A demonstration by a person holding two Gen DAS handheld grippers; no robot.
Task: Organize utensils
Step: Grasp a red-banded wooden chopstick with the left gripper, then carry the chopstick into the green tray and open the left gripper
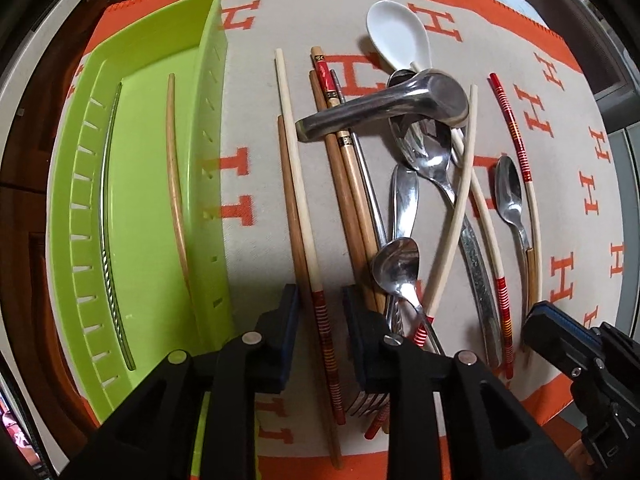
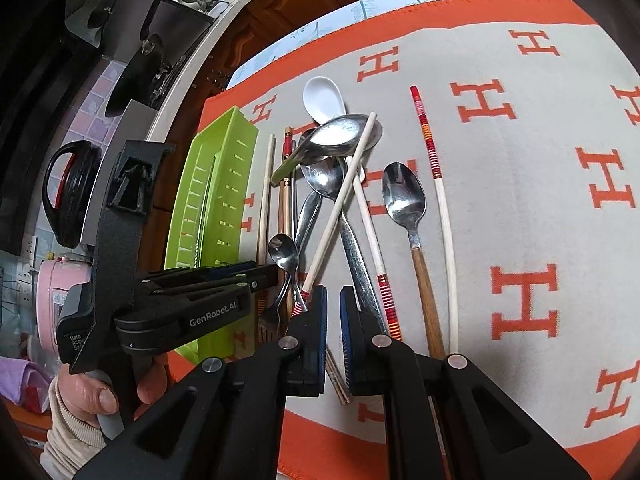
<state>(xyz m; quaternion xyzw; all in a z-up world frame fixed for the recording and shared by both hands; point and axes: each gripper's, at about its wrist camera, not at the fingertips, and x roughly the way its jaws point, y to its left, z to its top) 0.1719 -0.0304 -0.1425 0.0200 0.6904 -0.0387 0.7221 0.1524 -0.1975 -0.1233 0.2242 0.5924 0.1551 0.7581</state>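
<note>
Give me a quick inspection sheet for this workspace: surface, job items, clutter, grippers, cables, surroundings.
Surface: cloth with orange border and H pattern covering the table.
Job's things: green tray at the left, holding one wooden chopstick and one metal chopstick. Loose on the cloth: chopsticks, metal spoons, a fork, a white ceramic spoon and a steel ladle lying across the pile.
Clutter: utensils overlap and cross.
Grippers: left gripper open, straddling a red-banded chopstick; right gripper open above the handle ends.
Cables: nothing seen.
Surroundings: wooden cabinets, dark pans and a pink appliance at the left.
</note>
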